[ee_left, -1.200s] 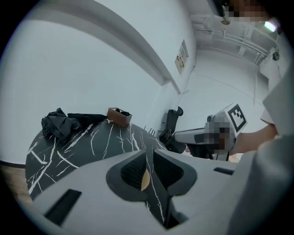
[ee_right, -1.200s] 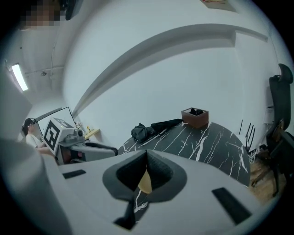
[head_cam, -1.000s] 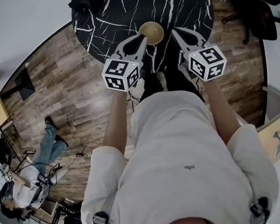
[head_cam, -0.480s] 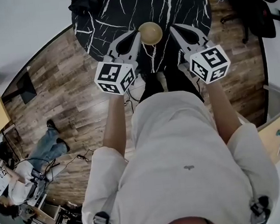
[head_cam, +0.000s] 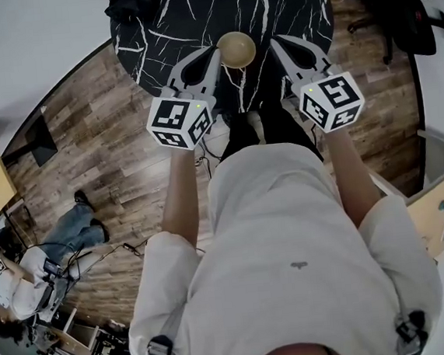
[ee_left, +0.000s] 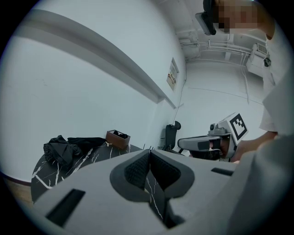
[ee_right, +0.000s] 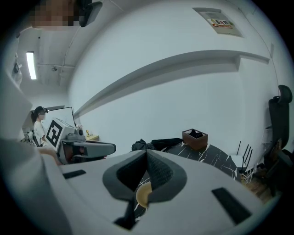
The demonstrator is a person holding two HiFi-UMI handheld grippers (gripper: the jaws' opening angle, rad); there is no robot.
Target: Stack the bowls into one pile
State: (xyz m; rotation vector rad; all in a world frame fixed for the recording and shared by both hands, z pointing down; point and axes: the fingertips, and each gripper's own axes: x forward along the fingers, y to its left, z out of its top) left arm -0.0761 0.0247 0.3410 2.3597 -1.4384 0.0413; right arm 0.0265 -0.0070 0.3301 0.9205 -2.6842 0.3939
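Observation:
A tan bowl (head_cam: 236,49) stands on the black marble table (head_cam: 183,16) near its front edge; I cannot tell whether other bowls are nested in it. My left gripper (head_cam: 215,51) hangs just left of the bowl, shut and empty, its tips (ee_left: 149,152) pressed together. My right gripper (head_cam: 273,42) is a little to the bowl's right, also shut with nothing held. In the right gripper view the bowl (ee_right: 143,195) shows below the closed jaws (ee_right: 147,152). Each gripper sees the other across the table: left gripper (ee_right: 87,149), right gripper (ee_left: 202,143).
A black cloth (ee_left: 62,149) and a brown box (ee_left: 117,138) sit at the table's far side. A dark chair (head_cam: 413,14) stands to the right on the wooden floor. Another person (head_cam: 29,285) works at the far lower left.
Both grippers have risen off the table beside the bowl. The left jaws, slightly apart a second ago, have closed. The bowl has stayed put.

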